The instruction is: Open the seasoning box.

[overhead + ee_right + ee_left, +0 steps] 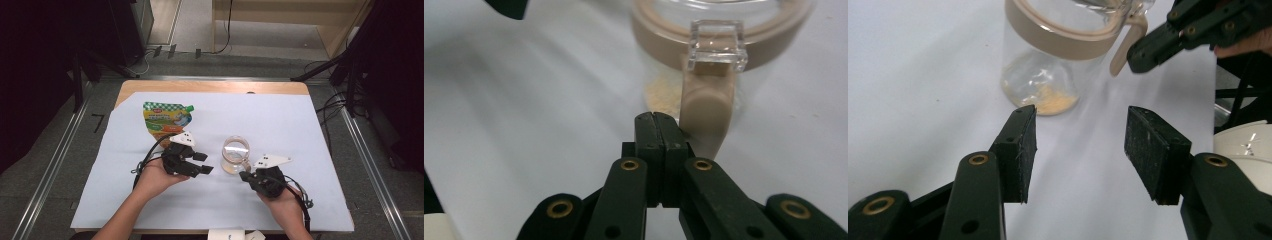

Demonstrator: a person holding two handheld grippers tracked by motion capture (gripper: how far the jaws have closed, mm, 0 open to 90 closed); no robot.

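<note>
A wooden table stands on a grey floor with cables around it, and most of its top is covered by a pale blue sheet (280,120). On this sheet, near the middle, stands a small clear jar (235,154) with a beige collar and a beige latch; at its bottom lies a little yellowish powder or crumbs. Behind it to the left, a green and orange spout pouch (166,120) lies flat, well apart from the jar.

The left gripper (203,163) hovers just beside the jar on its left, jaws parted about halfway with nothing between them. In the left gripper view the black pads (1020,150) frame bare sheet, with the jar ahead of them.

The right gripper (244,175) has its jaws pressed fully together, holding nothing. Its tip sits right at the beige latch (706,107), perhaps touching it – I cannot say surely.

The jar looks like glass or hard plastic – stiff, smooth and slippery, and nearly empty, so probably light and easy to push over. I would judge the best hold is around the body below the collar, where the wall is straight; the collar itself gives a small ledge against slipping. The latch is thin and hinged, so it suits pushing or flipping, not carrying.
</note>
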